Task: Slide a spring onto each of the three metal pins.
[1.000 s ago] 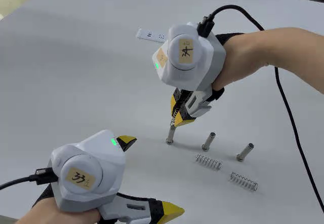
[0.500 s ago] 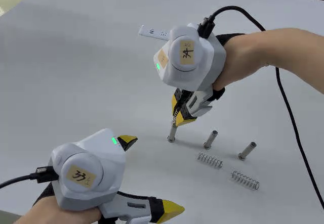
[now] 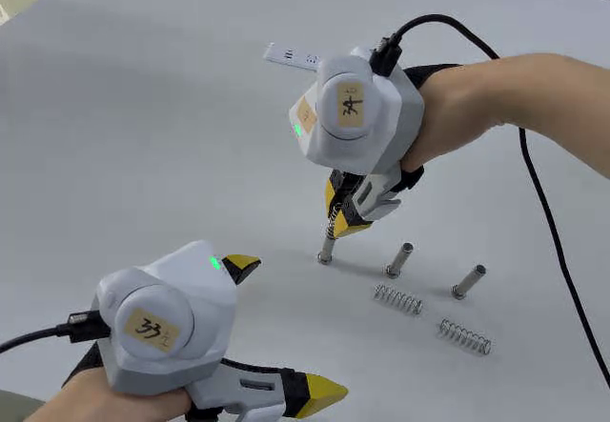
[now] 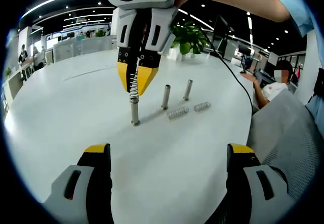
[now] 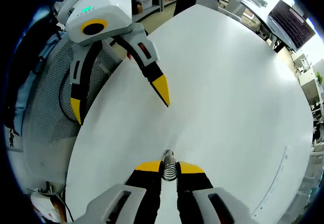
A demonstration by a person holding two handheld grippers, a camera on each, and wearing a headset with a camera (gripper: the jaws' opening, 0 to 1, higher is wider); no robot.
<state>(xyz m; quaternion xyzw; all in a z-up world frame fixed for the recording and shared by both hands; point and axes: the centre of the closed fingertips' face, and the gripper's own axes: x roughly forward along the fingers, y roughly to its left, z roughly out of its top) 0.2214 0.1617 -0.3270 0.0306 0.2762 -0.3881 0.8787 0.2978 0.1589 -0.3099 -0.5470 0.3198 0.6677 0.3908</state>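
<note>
Three short metal pins stand on the white table: the left pin, the middle pin and the right pin. My right gripper is shut on a spring, held upright with its lower end just over the left pin's top. The right gripper view looks down the held spring onto the pin's tip. Two more springs lie flat in front of the pins, one near the middle pin and one near the right pin. My left gripper hovers open at the near left, holding nothing.
A white strip with markings lies on the table beyond the right gripper. The right gripper's black cable trails across the table on the right. In the left gripper view, a seated person and a potted plant are behind the table.
The head camera has shifted slightly. The right gripper with its spring has stayed over the left pin, with little visible movement. The left gripper has barely moved.
</note>
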